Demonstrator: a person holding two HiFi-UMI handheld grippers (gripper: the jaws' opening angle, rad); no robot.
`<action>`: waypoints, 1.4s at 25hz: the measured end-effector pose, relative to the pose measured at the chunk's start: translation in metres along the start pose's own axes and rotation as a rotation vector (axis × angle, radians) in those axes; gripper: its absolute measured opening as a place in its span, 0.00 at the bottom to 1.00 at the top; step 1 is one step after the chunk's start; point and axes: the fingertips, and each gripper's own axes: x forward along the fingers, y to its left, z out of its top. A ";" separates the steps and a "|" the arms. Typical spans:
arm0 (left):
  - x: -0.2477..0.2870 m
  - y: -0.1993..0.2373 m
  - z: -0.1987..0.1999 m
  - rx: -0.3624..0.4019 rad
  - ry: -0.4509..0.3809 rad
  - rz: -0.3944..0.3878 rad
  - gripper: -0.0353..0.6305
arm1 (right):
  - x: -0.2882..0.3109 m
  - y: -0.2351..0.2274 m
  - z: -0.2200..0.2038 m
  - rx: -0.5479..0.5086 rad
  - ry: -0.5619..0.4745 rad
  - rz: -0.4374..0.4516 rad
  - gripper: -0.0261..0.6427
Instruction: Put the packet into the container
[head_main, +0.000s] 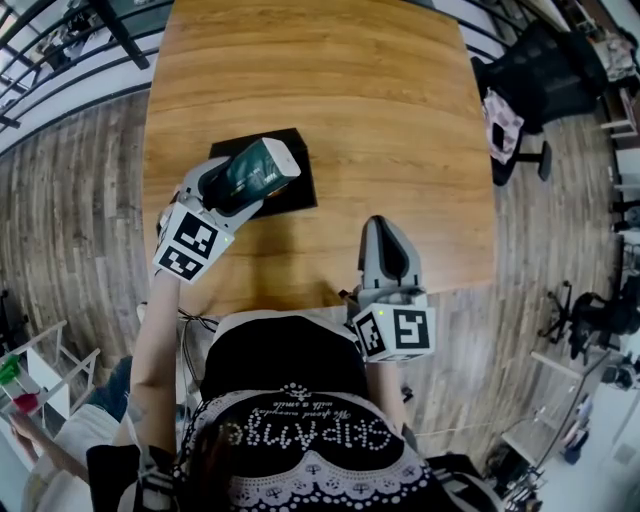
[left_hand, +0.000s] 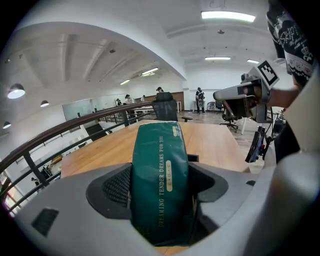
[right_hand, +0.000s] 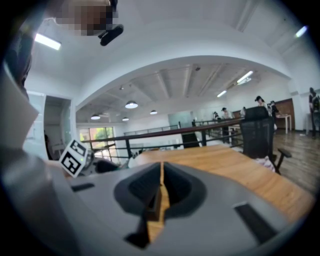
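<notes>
While the left gripper (left_hand: 160, 192) is clamping its jaws on the green packet (left_hand: 160, 160) — the packet's far end is sticking out ahead of them — the black container (head_main: 300, 195) is lying just below and ahead of it on the table (head_main: 340, 90). The right gripper (right_hand: 161, 187) is hanging off to its right, jaws pressed together — gripping nothing.

Bright, even light pouring from ceiling lamps (left_hand: 227, 16), a soft sheen on the table (head_main: 330, 70). Heavy fisheye bending at the edges; right gripper view's foreground blurred.
</notes>
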 end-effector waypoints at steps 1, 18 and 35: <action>0.002 -0.001 -0.001 0.005 0.007 -0.005 0.60 | 0.000 0.000 0.000 0.001 0.001 -0.001 0.10; 0.036 -0.023 -0.036 0.089 0.126 -0.095 0.60 | 0.000 -0.005 -0.002 0.010 0.006 -0.012 0.10; 0.061 -0.028 -0.056 0.053 0.233 -0.159 0.60 | 0.004 -0.004 -0.002 0.011 0.011 0.001 0.10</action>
